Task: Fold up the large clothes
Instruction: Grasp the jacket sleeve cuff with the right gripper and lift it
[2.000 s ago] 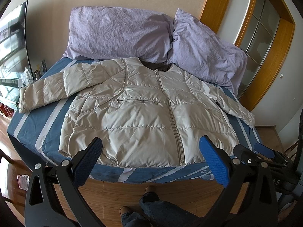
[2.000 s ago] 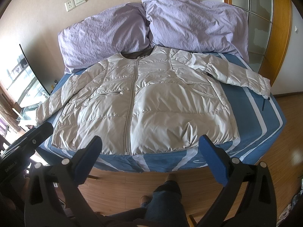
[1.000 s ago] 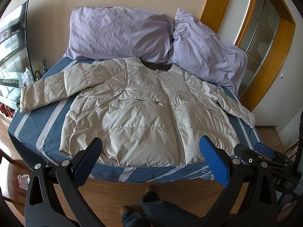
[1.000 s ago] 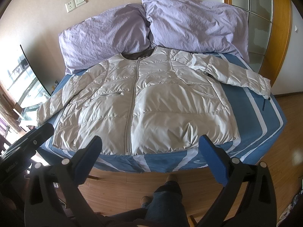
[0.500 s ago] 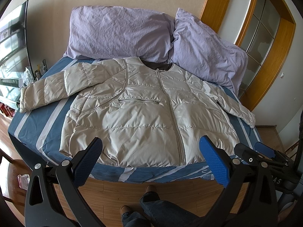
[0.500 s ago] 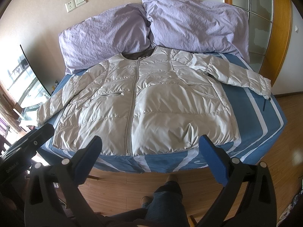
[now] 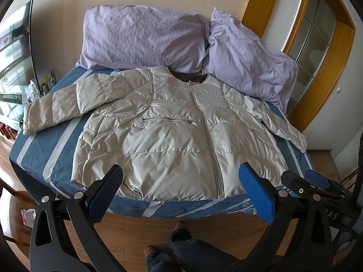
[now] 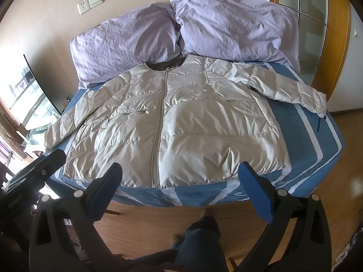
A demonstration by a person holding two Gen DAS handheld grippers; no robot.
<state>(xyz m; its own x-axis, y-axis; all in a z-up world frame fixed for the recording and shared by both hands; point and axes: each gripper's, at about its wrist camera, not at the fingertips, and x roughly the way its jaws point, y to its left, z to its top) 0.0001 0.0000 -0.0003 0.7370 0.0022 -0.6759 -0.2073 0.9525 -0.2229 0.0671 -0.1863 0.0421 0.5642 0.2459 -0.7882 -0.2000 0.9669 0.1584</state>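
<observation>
The bed [image 7: 34,154] fills the space ahead of both my grippers, and the puffy jacket [image 7: 177,140] lies flat on it, zipper running straight away from me, hem nearest. My left gripper [image 7: 181,190] and right gripper [image 8: 180,189] both hang wide open and empty, short of the hem; each sleeve stretches outward beyond its own gripper.
</observation>
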